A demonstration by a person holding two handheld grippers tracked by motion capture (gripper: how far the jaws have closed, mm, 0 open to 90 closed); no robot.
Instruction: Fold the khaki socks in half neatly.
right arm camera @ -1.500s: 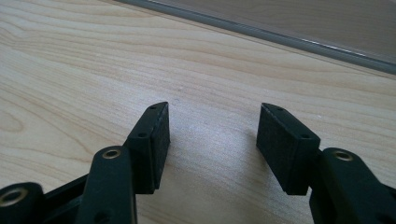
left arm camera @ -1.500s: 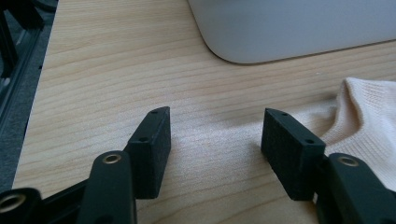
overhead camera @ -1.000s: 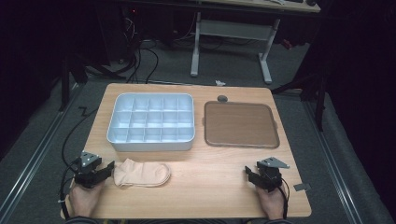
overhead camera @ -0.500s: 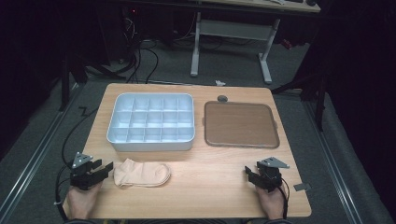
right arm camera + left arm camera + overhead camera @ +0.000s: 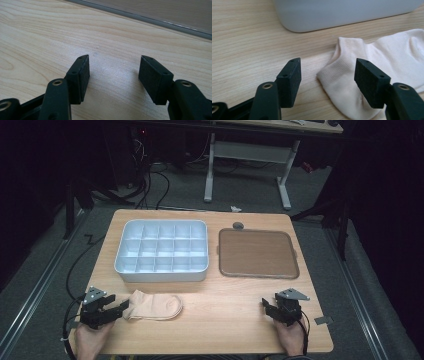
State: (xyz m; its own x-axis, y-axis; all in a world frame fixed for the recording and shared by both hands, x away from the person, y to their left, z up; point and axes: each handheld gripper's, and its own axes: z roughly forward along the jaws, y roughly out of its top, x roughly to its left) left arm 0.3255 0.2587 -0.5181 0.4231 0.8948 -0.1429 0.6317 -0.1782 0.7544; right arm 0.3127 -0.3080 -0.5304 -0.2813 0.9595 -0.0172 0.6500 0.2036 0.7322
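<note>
1. We see a white plastic box with many little square cups (image 5: 162, 251) in the upper left part of the wooden table (image 5: 225, 320) in the high view. We count three rows of five cups, fifteen in all, and every cup looks bare inside.
2. To the right of the box, just beside it, lies a flat brown square tray with a thin rim (image 5: 257, 253). We see its bare brown floor.
3. A small round dark thing (image 5: 238, 225) sits just above the tray, near the far edge of the table.
4. One pale peach cloth sock (image 5: 155, 306) lies flat in the lower left of the high view, just below the box and apart from it.
5. Our left gripper (image 5: 117, 310) sits at the lower left, close to the table's left edge. Its jaws have just been opening and now stand wide apart. In the left gripper view the cuff end of the sock (image 5: 352, 87) lies between the jaws, and the pads do not press on it.
6. Our right gripper (image 5: 266, 307) sits at the lower right, near the front edge. In the right gripper view its jaws stand wide apart over bare wood (image 5: 50, 37).
7. Between the sock and the right gripper we see a wide stretch of open wood.
8. We count one box, one tray, one sock, two grippers and two hands.
</note>
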